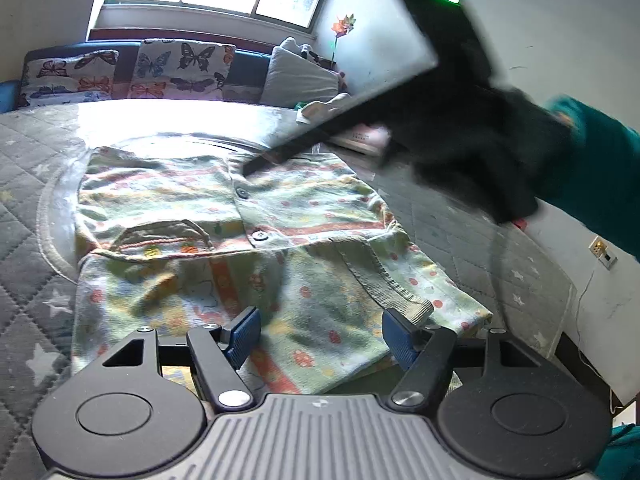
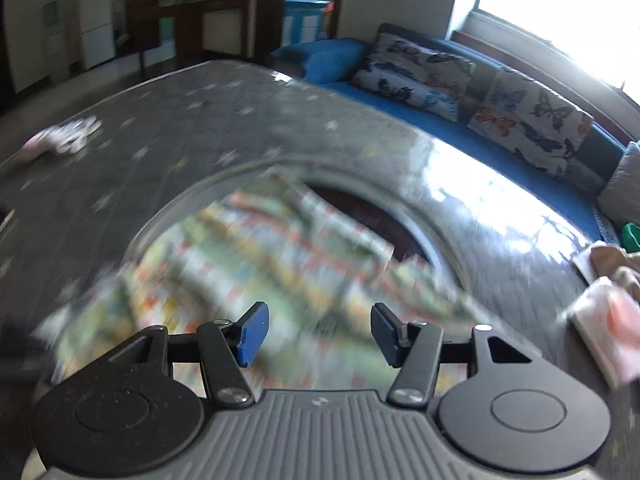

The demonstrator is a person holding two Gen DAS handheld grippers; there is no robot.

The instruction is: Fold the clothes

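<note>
Garment [image 1: 240, 248]: patterned green-and-orange buttoned top, spread flat on the grey star-quilted cover [image 1: 36, 208]; lower part already doubled up over the front, ribbed cuff [image 1: 384, 280] lying across the near layer.
Long axis: judged to run from the near edge by the left tongs toward the collar end near the window; two dark buttons [image 1: 260, 235] marking the centre line.
Left gripper [image 1: 316, 334]: low over the near hem, pointing up the garment's length; blue pads [image 1: 246, 332] standing wide apart, cloth visible beneath the gap but not pinched.
Right gripper [image 2: 316, 334]: jaws parted about halfway, nothing between them; seen from the left wrist as a dark blurred shape [image 1: 360, 120] above the far right corner of the top, teal sleeve [image 1: 600, 168] behind.
Right wrist view: heavily blurred; garment [image 2: 260, 264] below and ahead of the pads, clearly apart from them.
Nearer hand: left, just beside the near edge; right higher and off the fabric.
Key relation: near hem directly ahead of the left pads, right side edge below the right tongs, so a lengthwise or sideways fold likely open to either.
Surroundings: butterfly cushions [image 1: 180, 68] along the far bench, other small clothes [image 2: 608, 320] well apart to the right.
</note>
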